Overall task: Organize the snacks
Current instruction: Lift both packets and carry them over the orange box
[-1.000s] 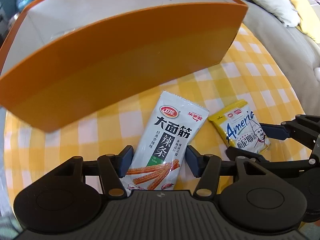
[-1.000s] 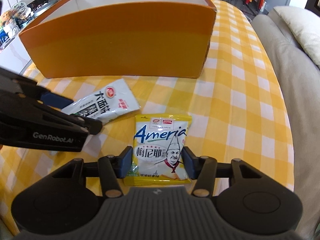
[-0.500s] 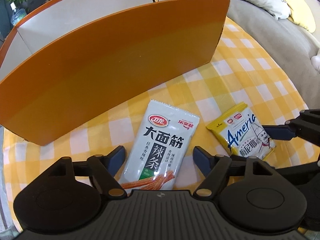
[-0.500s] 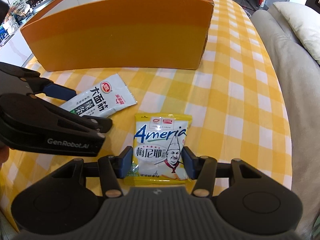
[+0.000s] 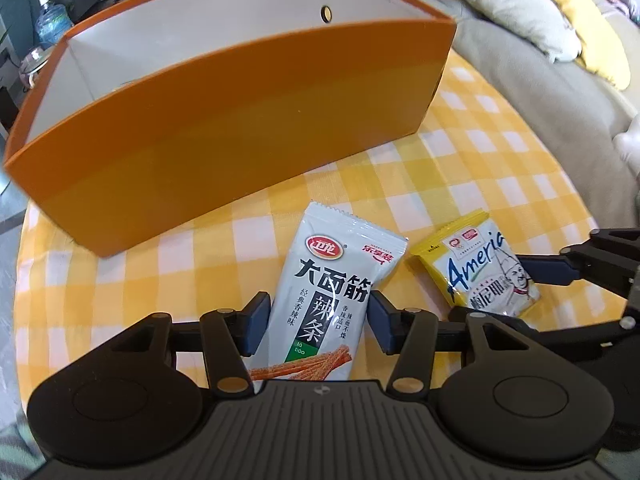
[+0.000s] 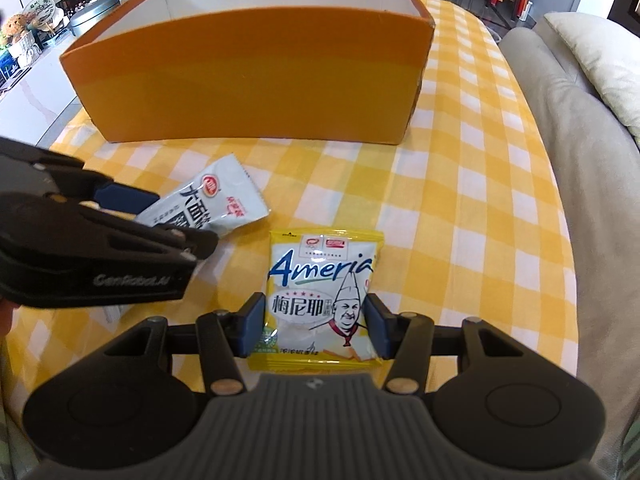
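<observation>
Two packets outstanding, none visibly boxed: white spicy-strip packet (image 5: 328,300) between just-closing left gripper (image 5: 316,322) pads, yellow Ameria packet (image 6: 322,300) clamped in right gripper (image 6: 316,326). Both on checked tablecloth (image 6: 460,208), before orange box (image 6: 256,80).

Beige sofa (image 6: 580,168), pillows (image 5: 500,4), water jug (image 5: 50,26)

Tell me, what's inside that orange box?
Only bare white inner walls of the orange box show, one with a small round hole. Its tall front wall hides the floor, so any contents are unseen.
</observation>
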